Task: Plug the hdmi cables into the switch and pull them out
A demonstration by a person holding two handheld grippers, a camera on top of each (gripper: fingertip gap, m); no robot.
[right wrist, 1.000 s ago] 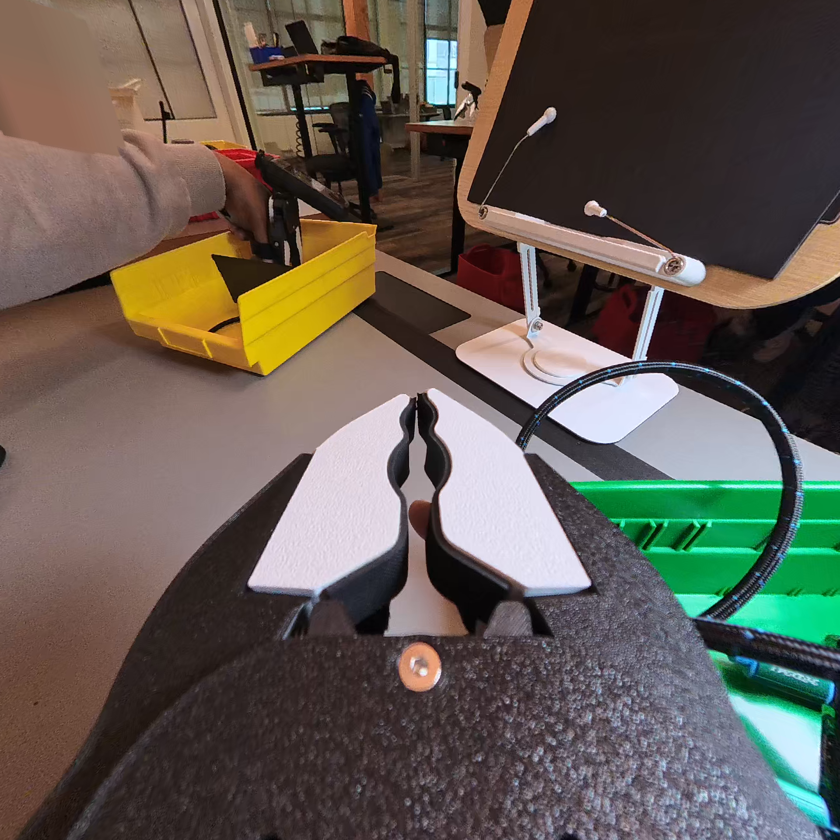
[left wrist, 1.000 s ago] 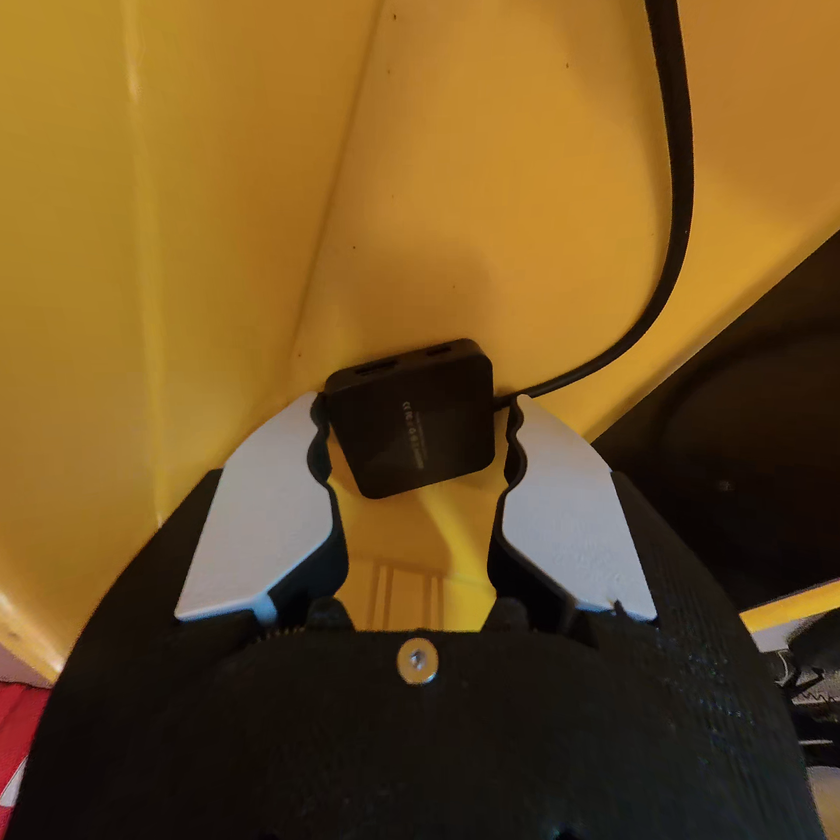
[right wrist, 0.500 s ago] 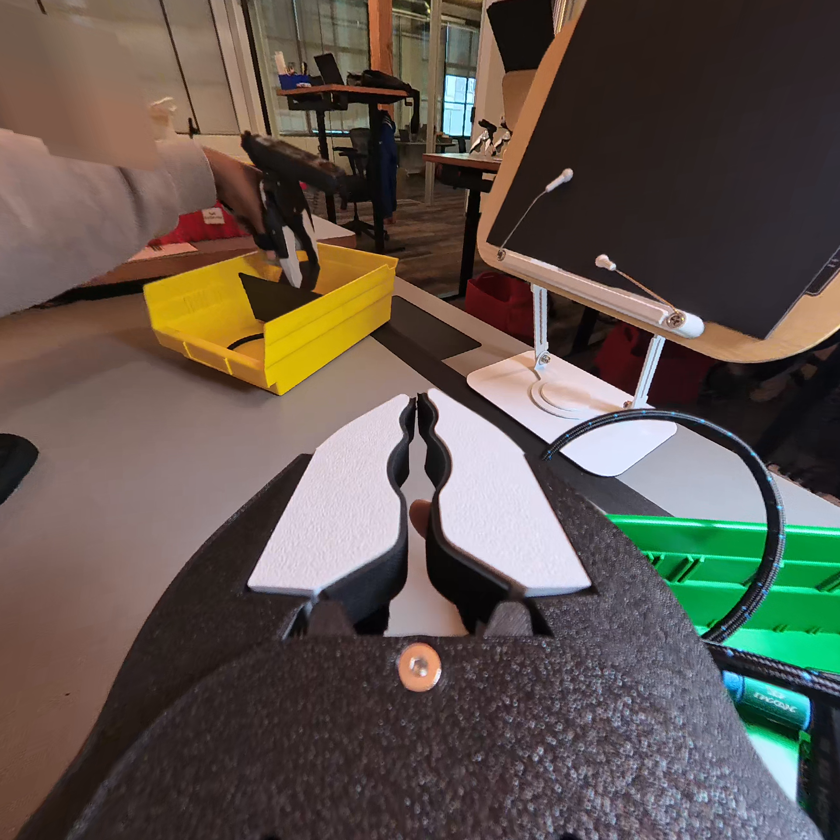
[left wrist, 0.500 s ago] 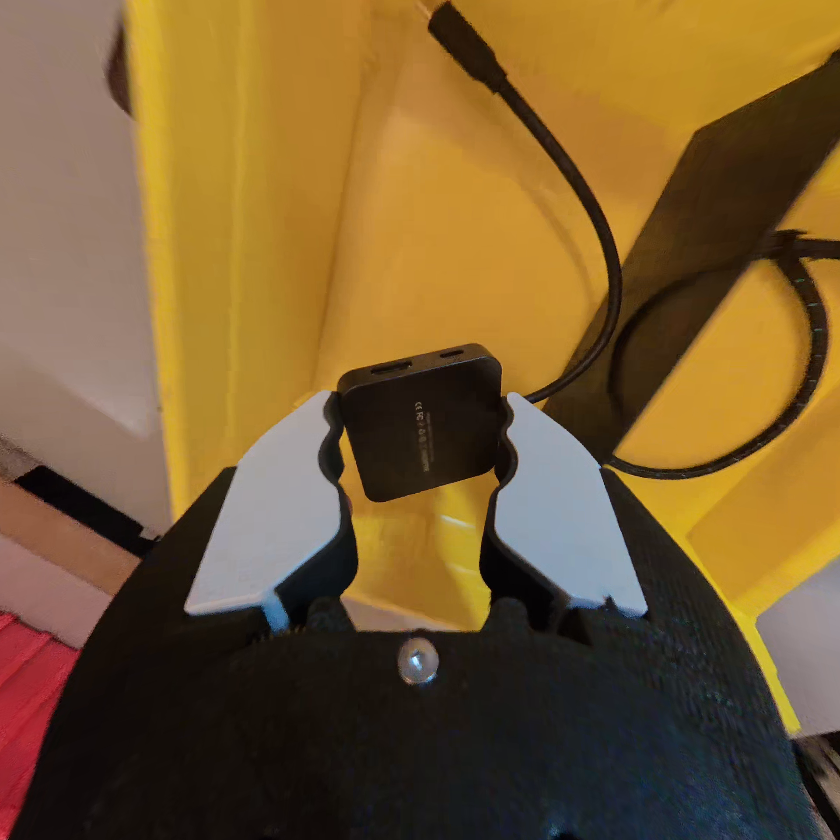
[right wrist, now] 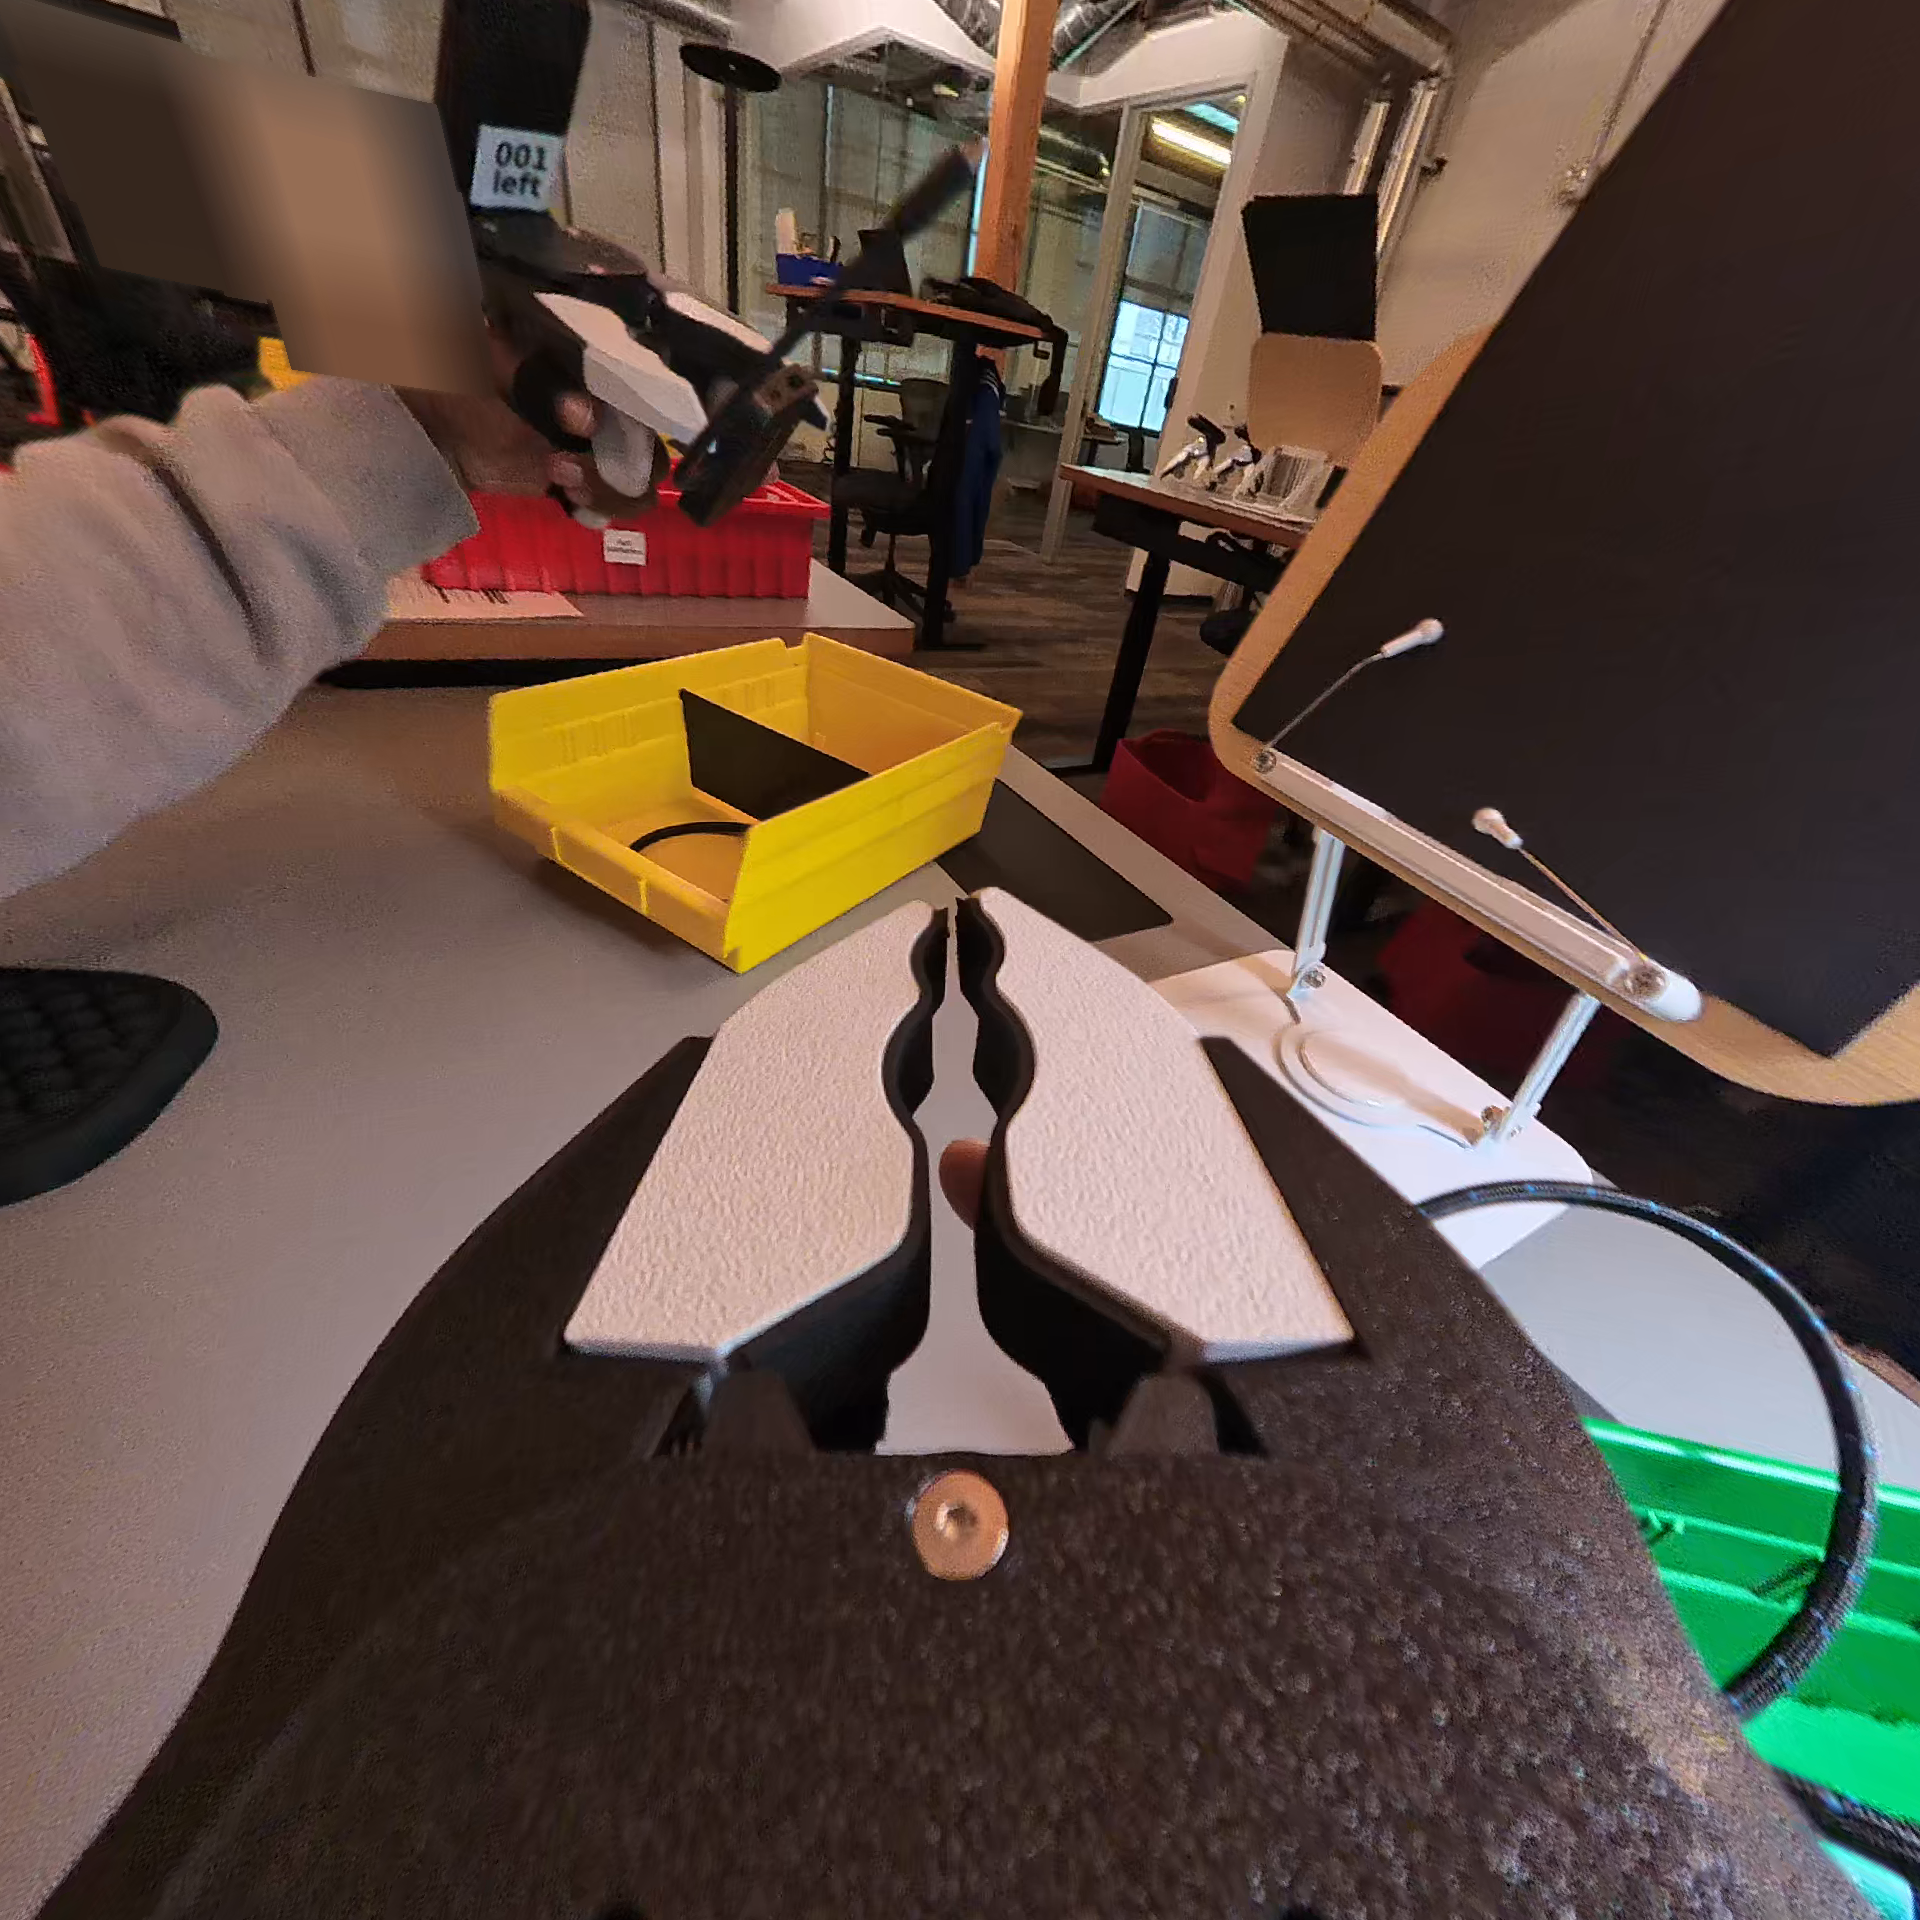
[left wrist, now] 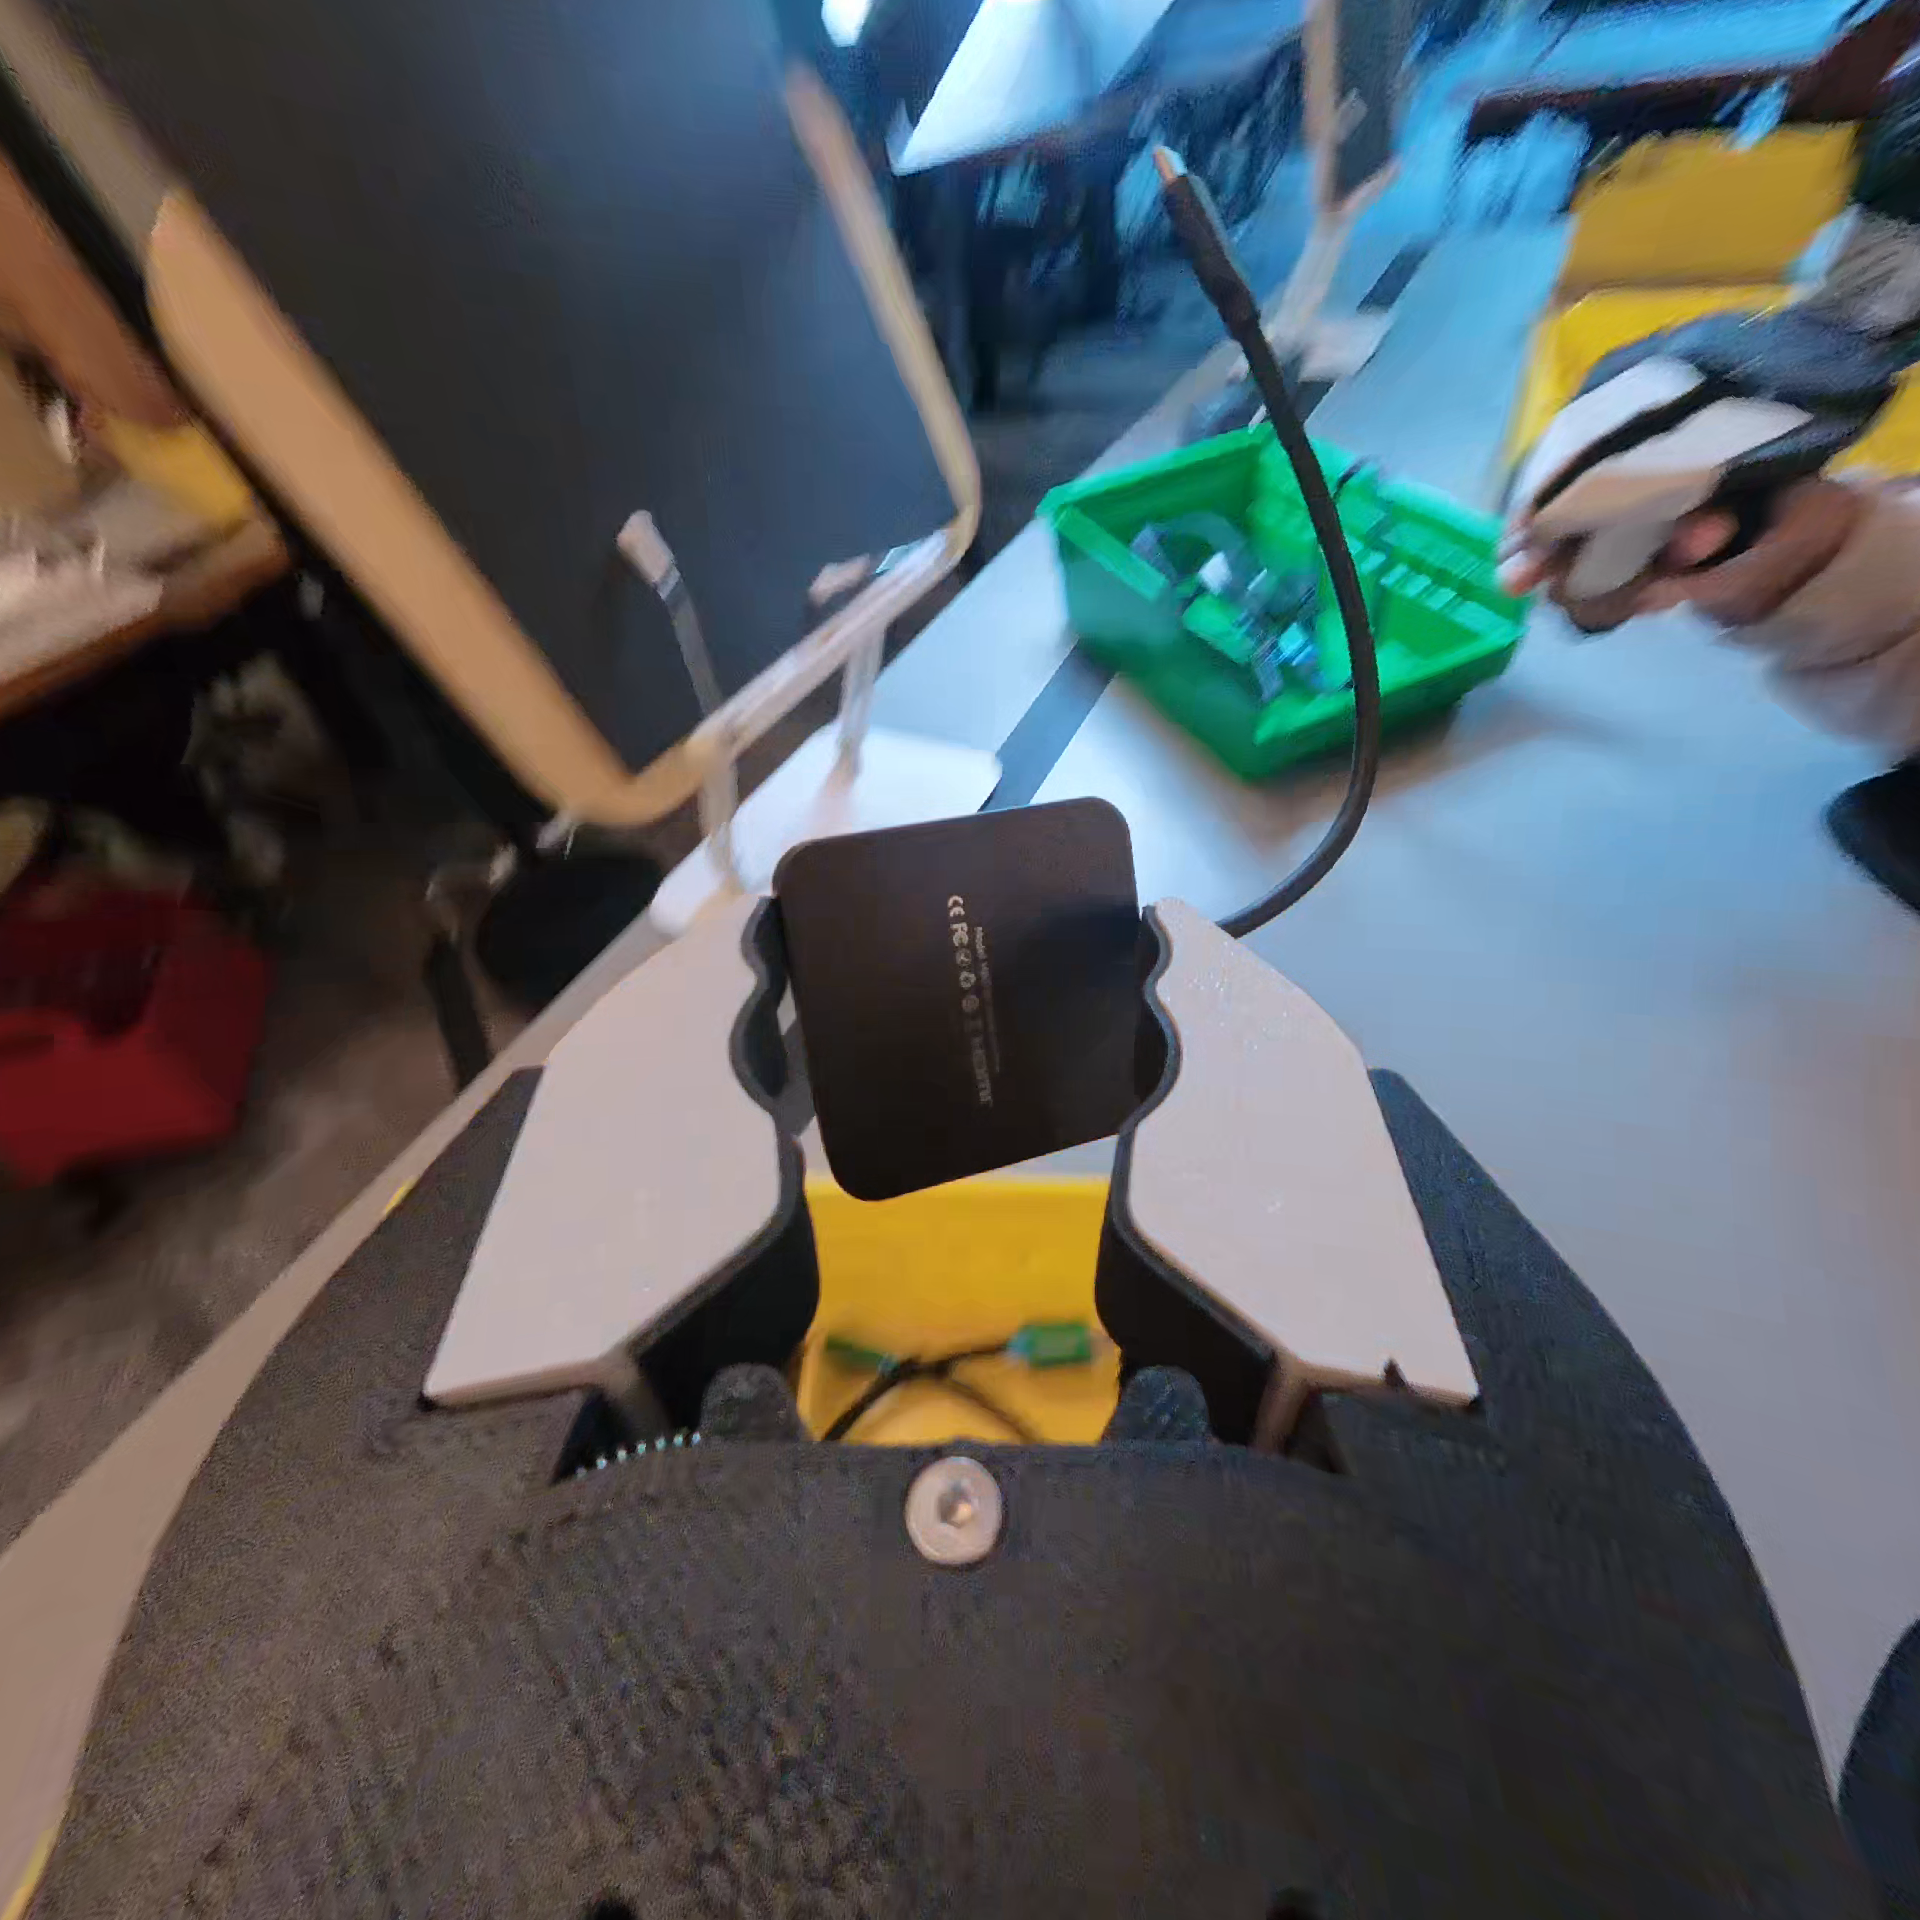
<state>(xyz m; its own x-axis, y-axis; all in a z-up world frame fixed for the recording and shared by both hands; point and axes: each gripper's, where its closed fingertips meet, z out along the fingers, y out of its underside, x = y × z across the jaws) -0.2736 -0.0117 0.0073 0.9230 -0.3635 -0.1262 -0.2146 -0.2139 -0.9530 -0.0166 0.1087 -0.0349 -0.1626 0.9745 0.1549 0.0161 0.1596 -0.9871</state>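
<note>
We hold the flat black square switch (left wrist: 961, 992) aloft in our left gripper (left wrist: 956, 1023), its thin black pigtail lead (left wrist: 1340, 623) dangling free, while our right gripper (right wrist: 954, 940) is pinched nearly closed on nothing visible, so no plugging has begun.

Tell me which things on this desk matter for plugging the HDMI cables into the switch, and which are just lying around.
Part of the job:
- black switch, clamped in the left gripper
- its attached lead
- braided cable over the green bin
- right gripper, shut and empty

Just lying about:
- yellow bin
- white stand holding a dark board
- red bin
</note>
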